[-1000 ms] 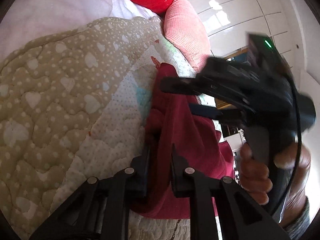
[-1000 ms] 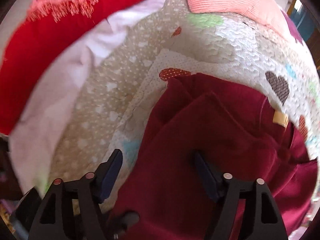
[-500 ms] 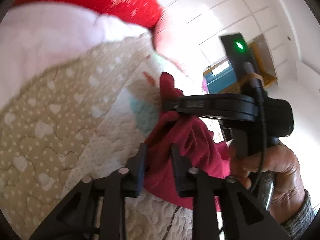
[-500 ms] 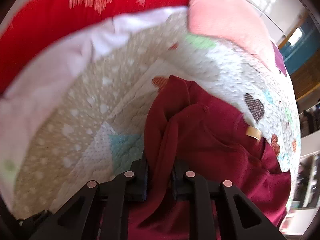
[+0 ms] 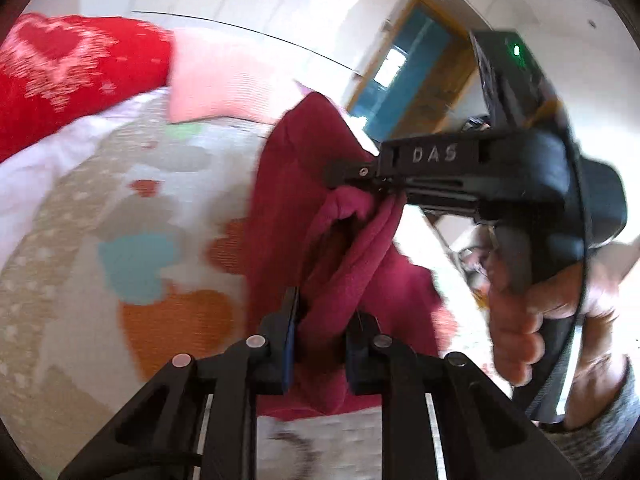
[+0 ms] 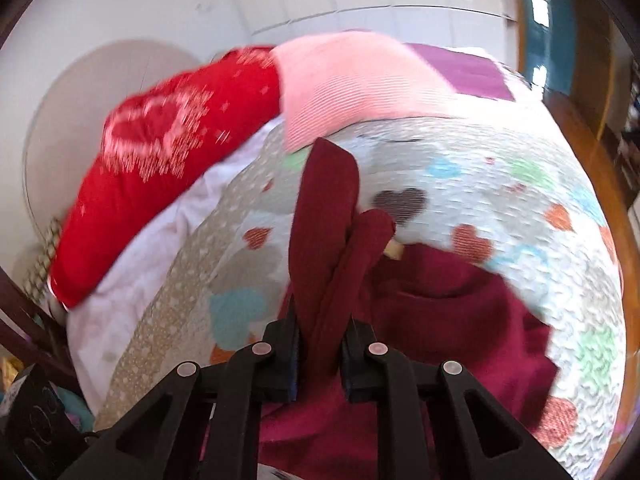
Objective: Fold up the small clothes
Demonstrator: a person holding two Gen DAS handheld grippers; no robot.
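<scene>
A dark red garment (image 5: 288, 216) is lifted off a heart-patterned quilt (image 5: 132, 208). My left gripper (image 5: 320, 332) is shut on a bunched fold of it at the bottom of the left wrist view. Higher and to the right there, my right gripper (image 5: 352, 178), held by a hand (image 5: 520, 320), pinches another part of the same cloth. In the right wrist view the right gripper (image 6: 320, 344) is shut on a folded strip of the garment (image 6: 324, 216) that stands up in front of it, while the remainder (image 6: 448, 320) lies on the quilt (image 6: 500, 208).
A red pillow with white hearts (image 6: 160, 160) and a pink ribbed pillow (image 6: 352, 80) lie at the head of the bed, with a white sheet (image 6: 136, 272) below them. A wooden bed edge (image 6: 584, 128) runs along the right. A blue door (image 5: 400, 80) stands behind.
The right gripper closed from open onto the garment. Both grippers then rose, lifting the red cloth up off the quilt, and the views tilted up toward the pillows and wall.
</scene>
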